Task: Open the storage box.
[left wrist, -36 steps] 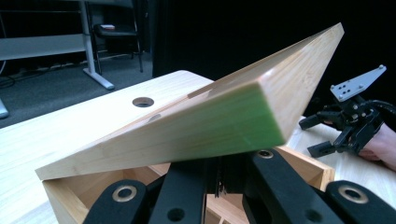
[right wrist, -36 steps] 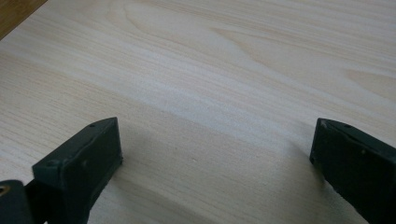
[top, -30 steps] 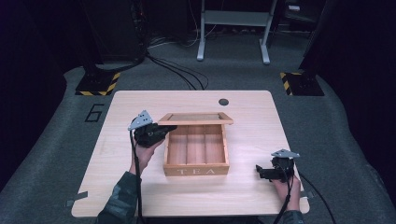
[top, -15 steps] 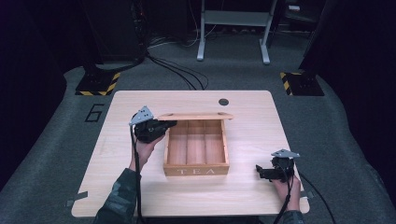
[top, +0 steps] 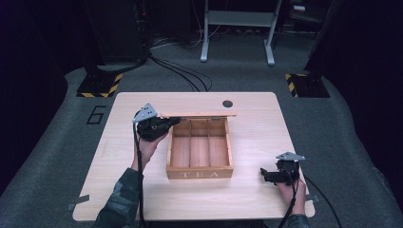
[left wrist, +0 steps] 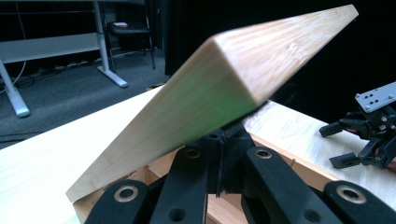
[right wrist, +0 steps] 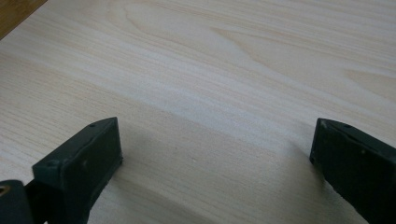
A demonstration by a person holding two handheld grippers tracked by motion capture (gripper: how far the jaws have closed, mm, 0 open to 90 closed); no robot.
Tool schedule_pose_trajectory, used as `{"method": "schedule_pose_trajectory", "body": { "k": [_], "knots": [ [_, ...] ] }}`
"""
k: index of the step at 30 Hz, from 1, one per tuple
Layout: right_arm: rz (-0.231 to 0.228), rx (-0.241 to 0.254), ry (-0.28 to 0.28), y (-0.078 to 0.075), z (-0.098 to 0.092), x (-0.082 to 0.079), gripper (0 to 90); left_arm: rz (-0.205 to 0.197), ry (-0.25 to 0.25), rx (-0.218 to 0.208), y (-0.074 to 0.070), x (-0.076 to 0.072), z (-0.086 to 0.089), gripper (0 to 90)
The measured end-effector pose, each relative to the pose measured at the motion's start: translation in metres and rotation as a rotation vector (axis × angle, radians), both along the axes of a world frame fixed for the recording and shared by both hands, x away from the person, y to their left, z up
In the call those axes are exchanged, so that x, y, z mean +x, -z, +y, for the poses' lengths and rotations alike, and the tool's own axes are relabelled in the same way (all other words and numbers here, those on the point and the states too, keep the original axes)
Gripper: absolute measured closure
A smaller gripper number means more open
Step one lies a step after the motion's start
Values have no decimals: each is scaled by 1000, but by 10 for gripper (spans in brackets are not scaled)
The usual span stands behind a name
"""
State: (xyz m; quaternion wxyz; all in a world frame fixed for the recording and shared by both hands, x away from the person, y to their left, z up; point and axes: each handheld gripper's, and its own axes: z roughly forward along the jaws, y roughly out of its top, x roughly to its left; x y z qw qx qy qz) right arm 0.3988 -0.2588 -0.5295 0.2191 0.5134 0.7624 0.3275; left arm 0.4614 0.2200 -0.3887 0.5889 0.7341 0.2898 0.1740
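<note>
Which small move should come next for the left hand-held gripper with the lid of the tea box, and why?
Probably tip the lid a little farther back and release. The left hand-held gripper is shut on its left edge, the lid stands almost upright over the open tea box, and the right hand-held gripper rests open, apart.

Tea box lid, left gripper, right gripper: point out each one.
tea box lid [left wrist: 261, 51], left gripper view, on its pale end face.
left gripper [top: 166, 122], high view, at its jaw tips on the lid's corner.
right gripper [top: 264, 174], high view, between its open jaw tips.
</note>
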Motion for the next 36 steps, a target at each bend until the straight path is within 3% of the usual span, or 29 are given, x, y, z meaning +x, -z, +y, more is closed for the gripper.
{"method": "schedule_pose_trajectory", "body": {
  "k": [36],
  "knots": [
    [0, 1, -1, 0, 0, 0, 16, 6, -1, 27, -4, 2, -1, 896]
  ]
}}
